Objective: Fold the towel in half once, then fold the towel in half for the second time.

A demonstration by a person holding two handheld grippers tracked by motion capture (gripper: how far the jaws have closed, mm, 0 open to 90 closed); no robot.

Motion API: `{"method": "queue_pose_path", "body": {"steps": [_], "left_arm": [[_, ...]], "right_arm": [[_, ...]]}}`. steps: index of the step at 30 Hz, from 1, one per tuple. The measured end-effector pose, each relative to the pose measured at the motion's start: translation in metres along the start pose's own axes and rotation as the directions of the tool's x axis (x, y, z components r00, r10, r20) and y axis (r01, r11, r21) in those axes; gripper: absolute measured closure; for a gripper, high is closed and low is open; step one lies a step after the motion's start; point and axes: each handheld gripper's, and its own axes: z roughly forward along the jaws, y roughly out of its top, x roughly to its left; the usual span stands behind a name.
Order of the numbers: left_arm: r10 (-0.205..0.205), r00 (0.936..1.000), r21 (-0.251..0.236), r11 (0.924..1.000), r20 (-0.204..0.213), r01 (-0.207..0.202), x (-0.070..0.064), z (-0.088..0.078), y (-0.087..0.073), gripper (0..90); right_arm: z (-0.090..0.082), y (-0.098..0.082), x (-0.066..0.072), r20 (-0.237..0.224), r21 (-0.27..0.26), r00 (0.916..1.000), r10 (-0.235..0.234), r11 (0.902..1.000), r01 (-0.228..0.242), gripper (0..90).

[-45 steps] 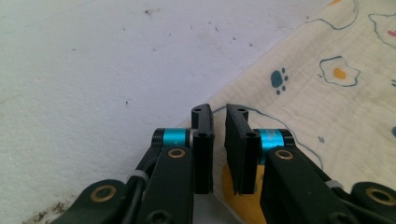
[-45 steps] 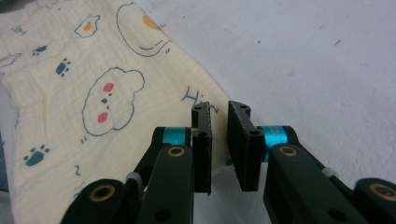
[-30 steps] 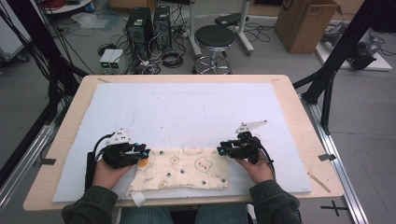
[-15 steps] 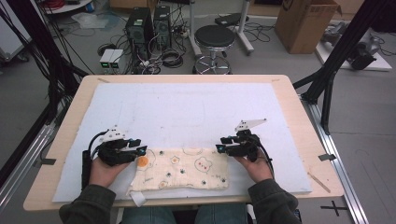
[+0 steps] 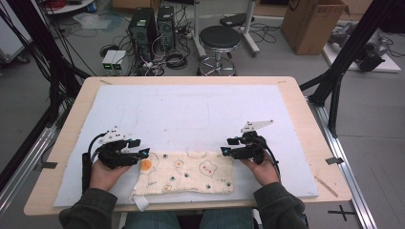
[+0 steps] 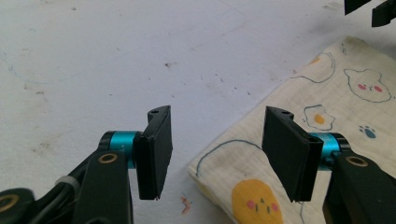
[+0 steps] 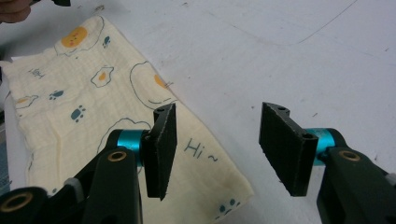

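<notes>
On the white mat (image 5: pixel 191 109) that covers the wooden table (image 5: pixel 305 100), a cream cloth (image 5: pixel 191 172) printed with fried eggs, bears and paw marks lies flat near the six o'clock edge, folded into a long strip that runs from nine to three o'clock. At its nine o'clock end sits the left gripper (image 5: pixel 142 153), held in the person's left hand (image 5: pixel 106 172) and pointing toward three o'clock. Its jaws have just been opening and now stand apart; in the left gripper view (image 6: pixel 217 151) the cloth's corner (image 6: pixel 243 186) lies below the gap, and neither pad presses on it. At the three o'clock end, the right gripper (image 5: pixel 224 151), in the right hand (image 5: pixel 261 171), points toward nine o'clock. Its jaws have also just been opening and stand apart; in the right gripper view (image 7: pixel 217 149) the cloth's corner (image 7: pixel 93 107), lettered "Hi ~", lies flat under them, unclamped.
</notes>
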Motion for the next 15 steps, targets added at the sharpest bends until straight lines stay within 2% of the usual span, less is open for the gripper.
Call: {"method": "queue_pose_path", "body": {"steps": [7,10,15], "left_arm": [[-0.008,0.9999,0.014,0.9999,-0.009,0.008,0.002,0.003,-0.001,42.9],[-0.009,0.9997,0.037,0.9993,-0.021,0.010,0.005,0.005,-0.001,43.9],[-0.034,0.9992,0.065,0.9973,-0.023,0.035,0.011,0.011,-0.003,48.0]], "right_arm": [[0.003,-0.001,-0.001,0.001,0.026,1.0000,0.003,0.9997,-0.003,48.2],[0.004,-0.002,-0.002,0.014,0.046,0.9998,0.013,0.9988,-0.014,49.2],[0.004,-0.003,-0.004,0.028,0.063,0.9991,0.031,0.9975,-0.032,53.7]]}}
